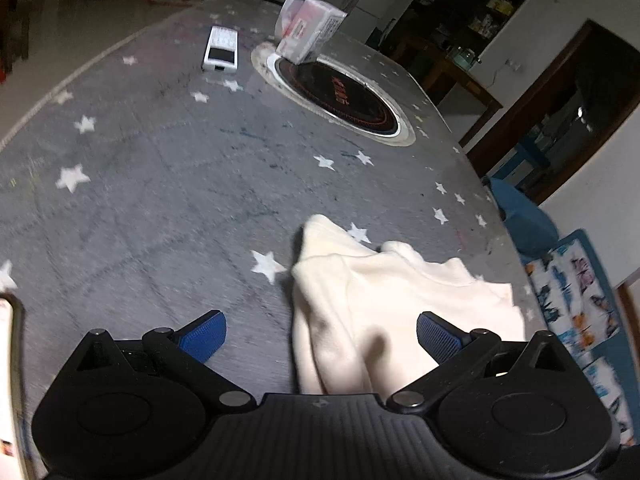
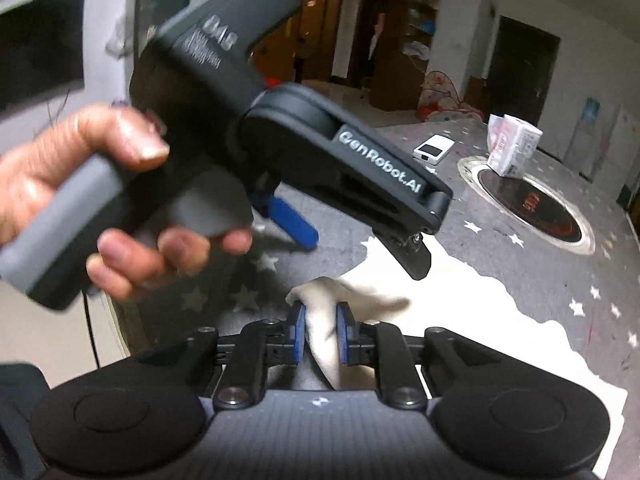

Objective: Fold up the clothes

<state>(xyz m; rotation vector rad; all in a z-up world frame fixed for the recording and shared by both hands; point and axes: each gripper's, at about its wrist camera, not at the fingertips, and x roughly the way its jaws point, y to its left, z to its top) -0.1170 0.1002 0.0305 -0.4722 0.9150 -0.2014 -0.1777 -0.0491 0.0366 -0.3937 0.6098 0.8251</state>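
Note:
A cream garment [image 1: 384, 296] lies crumpled on the grey star-patterned table cover [image 1: 160, 184]. My left gripper [image 1: 320, 336] hovers over the garment's near-left part with its blue pads [image 1: 204, 336] far apart; the cloth lies below and between them, untouched. In the right wrist view a hand [image 2: 60, 184] holds that left gripper [image 2: 356, 240] above the garment [image 2: 460, 312], its fingers spread. My right gripper [image 2: 320, 330] is shut on a bunched fold of the cream cloth at the garment's near edge, which is raised a little off the table.
A round black cooktop [image 1: 340, 92] is set into the middle of the table, with a white and pink packet [image 1: 308, 30] on its far rim. A white handset [image 1: 220, 49] lies to the left. A blue chair [image 1: 524, 220] with a butterfly-print cushion stands at the right edge.

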